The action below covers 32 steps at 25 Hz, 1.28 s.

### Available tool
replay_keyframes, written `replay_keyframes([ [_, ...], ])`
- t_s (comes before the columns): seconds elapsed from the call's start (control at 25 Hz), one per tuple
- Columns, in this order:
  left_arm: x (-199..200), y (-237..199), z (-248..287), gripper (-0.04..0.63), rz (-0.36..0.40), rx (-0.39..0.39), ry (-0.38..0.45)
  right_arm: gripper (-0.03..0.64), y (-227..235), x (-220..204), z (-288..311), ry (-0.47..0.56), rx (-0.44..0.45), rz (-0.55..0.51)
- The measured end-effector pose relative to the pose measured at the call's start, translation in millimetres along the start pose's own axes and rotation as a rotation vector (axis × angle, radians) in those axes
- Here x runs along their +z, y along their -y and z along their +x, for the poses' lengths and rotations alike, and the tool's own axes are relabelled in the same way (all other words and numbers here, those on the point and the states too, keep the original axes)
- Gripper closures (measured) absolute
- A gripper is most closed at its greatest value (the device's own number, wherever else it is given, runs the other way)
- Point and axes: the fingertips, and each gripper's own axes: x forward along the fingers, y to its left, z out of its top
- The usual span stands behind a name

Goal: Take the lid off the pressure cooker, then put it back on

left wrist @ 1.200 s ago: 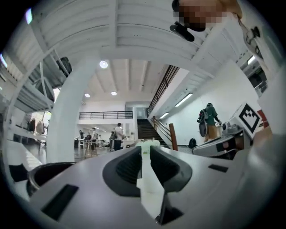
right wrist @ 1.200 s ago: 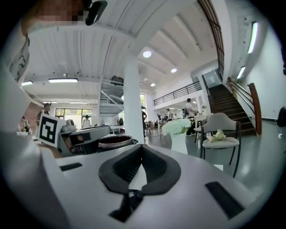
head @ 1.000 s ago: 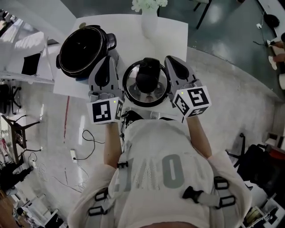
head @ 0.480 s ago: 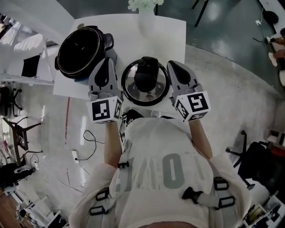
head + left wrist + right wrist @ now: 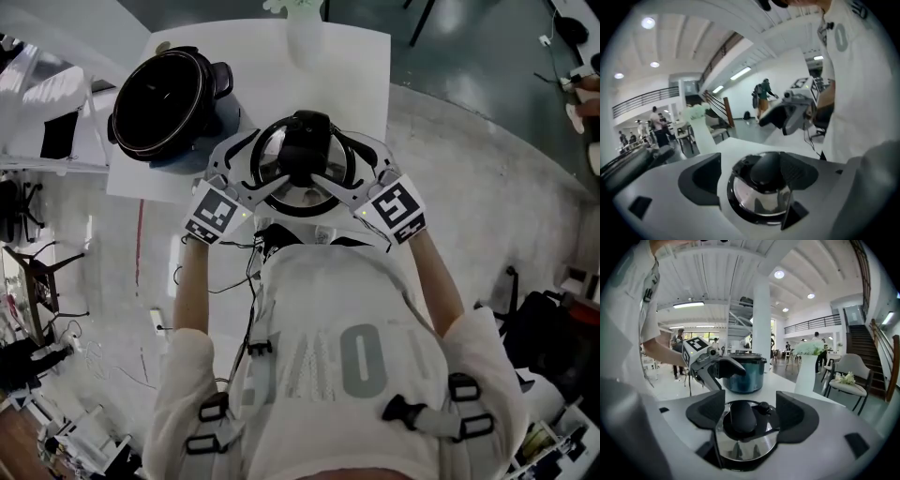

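On table: lid betw. just-opened jaws, L gripper, R gripper.

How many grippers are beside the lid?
2: left gripper at the lid's left, right gripper at its right. Their jaws have just been opening, with the lid between them.

Table lies bare between lid and vase; cooker pot blocks the far left

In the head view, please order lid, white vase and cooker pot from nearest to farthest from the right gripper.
1. Lid: between the right gripper fingers, which have just been opening.
2. White vase: far edge of the table.
3. Cooker pot: far left corner.
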Motion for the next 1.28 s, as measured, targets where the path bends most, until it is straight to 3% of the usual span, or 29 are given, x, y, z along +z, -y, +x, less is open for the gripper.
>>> replay_keyframes([
  [0.12,-46.8,16.6,13.4,0.216,0.13,-0.107,-0.19,0.276,-5.0,-26.9,13.9,-0.109,0.071,-0.072],
  [0.28,-71.1,25.4,29.4,0.216,0.193,-0.199,-0.277,0.276,-7.7,-61.5,26.4,-0.24,0.151,-0.136],
  [0.4,-74.3,30.4,40.4,0.216,0.176,-0.258,-0.286,0.242,-10.3,-82.1,33.5,-0.31,0.211,-0.136],
  [0.48,-75.2,33.6,45.2,0.183,0.153,-0.298,-0.287,0.219,-13.0,-89.4,40.0,-0.331,0.241,-0.131],
  [0.72,-78.6,35.8,49.0,0.185,0.146,-0.379,-0.288,0.229,-14.8,-93.6,60.1,-0.312,0.259,-0.115],
  [0.8,-78.9,38.8,48.5,0.214,0.136,-0.406,-0.291,0.336,-15.9,-91.6,62.6,-0.306,0.261,-0.116],
  [0.96,-77.3,35.8,49.7,0.261,0.073,-0.425,-0.281,0.334,-15.8,-95.9,63.7,-0.3,0.269,-0.093],
  [1.0,-75.8,33.0,50.5,0.335,0.04,-0.43,-0.269,0.334,-16.2,-95.8,64.1,-0.297,0.269,-0.082],
  [1.28,-71.7,30.7,52.6,0.334,-0.026,-0.474,-0.205,0.334,-16.7,-94.9,65.3,-0.282,0.27,-0.042],
])
